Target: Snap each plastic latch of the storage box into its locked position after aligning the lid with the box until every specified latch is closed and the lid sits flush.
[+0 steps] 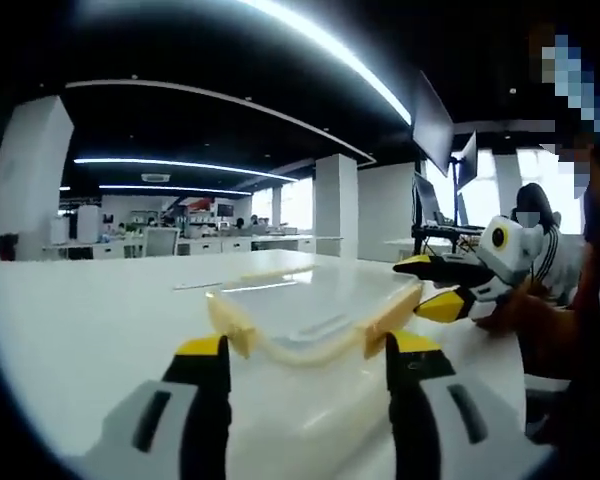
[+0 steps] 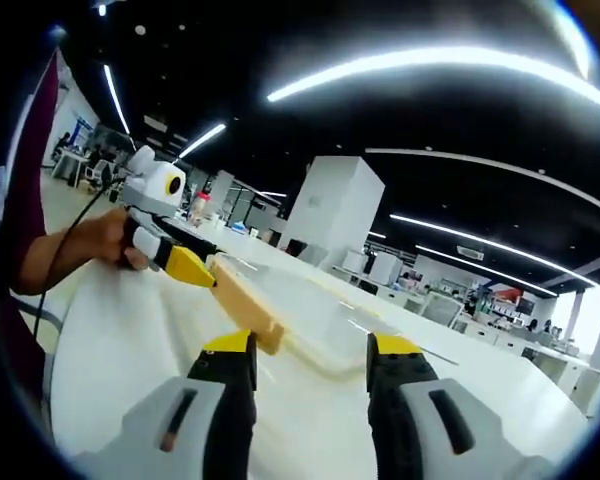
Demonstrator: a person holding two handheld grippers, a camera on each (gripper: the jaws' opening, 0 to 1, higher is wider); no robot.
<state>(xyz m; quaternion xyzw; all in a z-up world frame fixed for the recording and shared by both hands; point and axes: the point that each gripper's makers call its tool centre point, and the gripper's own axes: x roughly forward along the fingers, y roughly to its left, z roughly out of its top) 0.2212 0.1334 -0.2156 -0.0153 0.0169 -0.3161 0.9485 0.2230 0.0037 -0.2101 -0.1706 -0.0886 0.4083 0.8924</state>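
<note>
Here both grippers' jaws spread wide at storage box latches

A white table spreads ahead of the left gripper's jaws, and the same table lies under the right gripper's. Beyond the left gripper, far across the room, stand white desks and a square white column. To its right, dark monitors rise on a stand. Long ceiling light strips curve above the right gripper.
</note>
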